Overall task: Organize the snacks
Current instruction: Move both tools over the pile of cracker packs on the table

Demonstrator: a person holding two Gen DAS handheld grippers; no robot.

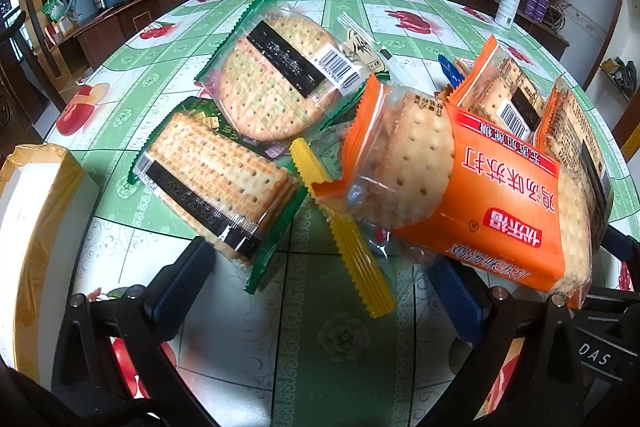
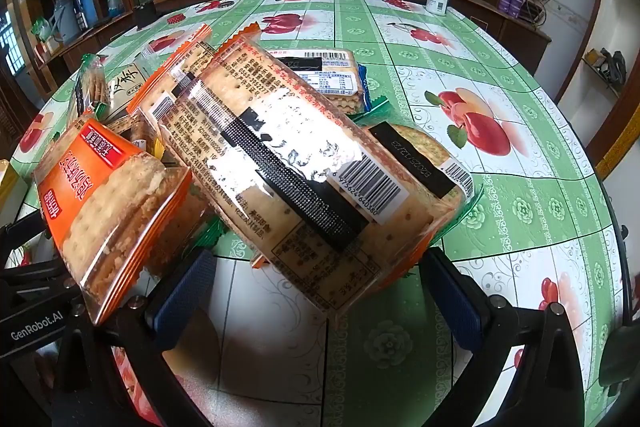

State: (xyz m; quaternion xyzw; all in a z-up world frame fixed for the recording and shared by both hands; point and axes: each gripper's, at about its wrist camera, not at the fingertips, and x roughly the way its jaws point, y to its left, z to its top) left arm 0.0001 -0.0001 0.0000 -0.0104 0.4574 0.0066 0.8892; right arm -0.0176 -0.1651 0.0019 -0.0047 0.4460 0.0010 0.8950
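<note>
Two claws, my left [image 1: 320, 291] and right [image 2: 316, 291], gape wide and empty above cracker packs [image 1: 264, 91] heaped on the bench [image 1: 344, 347].

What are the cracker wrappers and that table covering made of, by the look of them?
Orange wrapper: thin glossy plastic film, partly clear, with crimped zigzag ends and glare. Green wrapper: seemingly the same, crackers showing through. Table cover: probably smooth vinyl or oilcloth, given its printed fruit pattern and soft sheen.

Cracker packs [image 1: 256, 87] in green, orange and clear wrappers lie heaped, overlapping, apparently unsorted, on the tablecloth.
</note>
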